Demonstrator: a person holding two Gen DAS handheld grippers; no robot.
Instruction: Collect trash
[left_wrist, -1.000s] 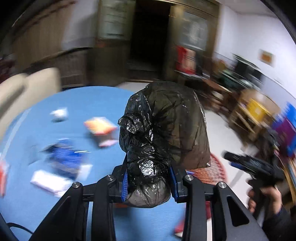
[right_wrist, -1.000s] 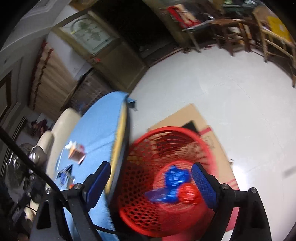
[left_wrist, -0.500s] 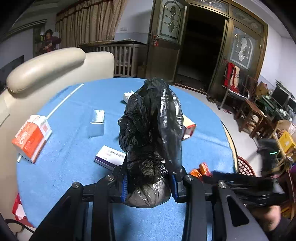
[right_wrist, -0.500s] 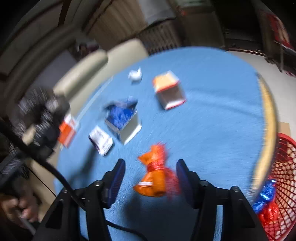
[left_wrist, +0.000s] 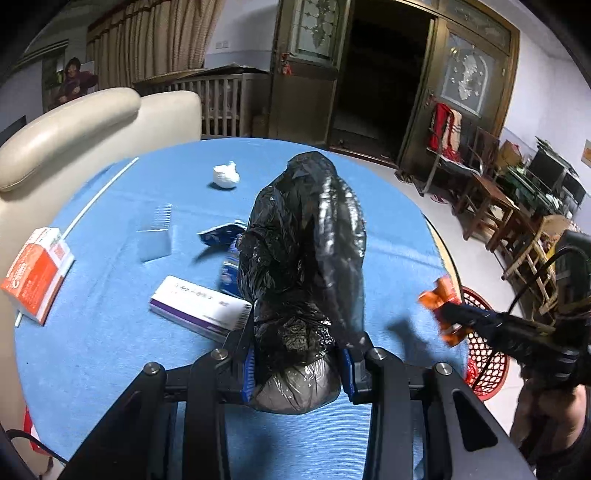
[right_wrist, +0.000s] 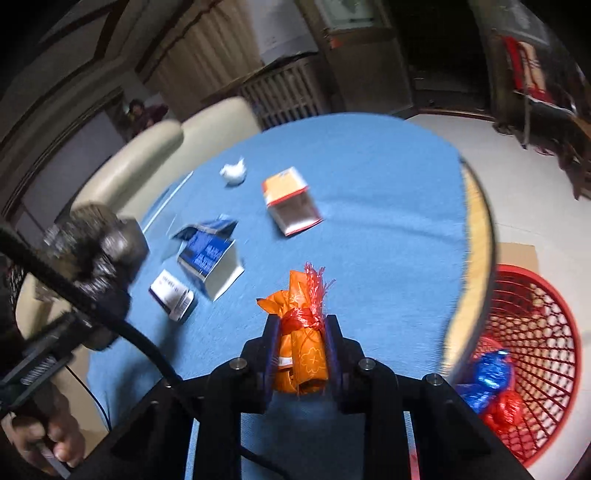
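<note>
My left gripper (left_wrist: 297, 360) is shut on a black rubbish bag (left_wrist: 303, 258) and holds it upright above the blue round table (left_wrist: 110, 350). My right gripper (right_wrist: 301, 343) is shut on an orange wrapper tied with red ribbon (right_wrist: 303, 332), lifted above the table near its right edge; it also shows in the left wrist view (left_wrist: 441, 306). A red mesh basket (right_wrist: 535, 332) stands on the floor beside the table and holds blue and red wrappers (right_wrist: 487, 384).
On the table lie a white crumpled tissue (left_wrist: 226, 176), an orange-and-white box (left_wrist: 35, 273), a white-and-purple box (left_wrist: 199, 306), a torn blue box (right_wrist: 207, 254) and an orange-topped box (right_wrist: 291, 201). A cream sofa (left_wrist: 74, 125) borders the far side.
My right gripper swung from over the red basket to the table, closed on the orange wrapper and lifted it. The left gripper turned toward the table with the bag still held.
</note>
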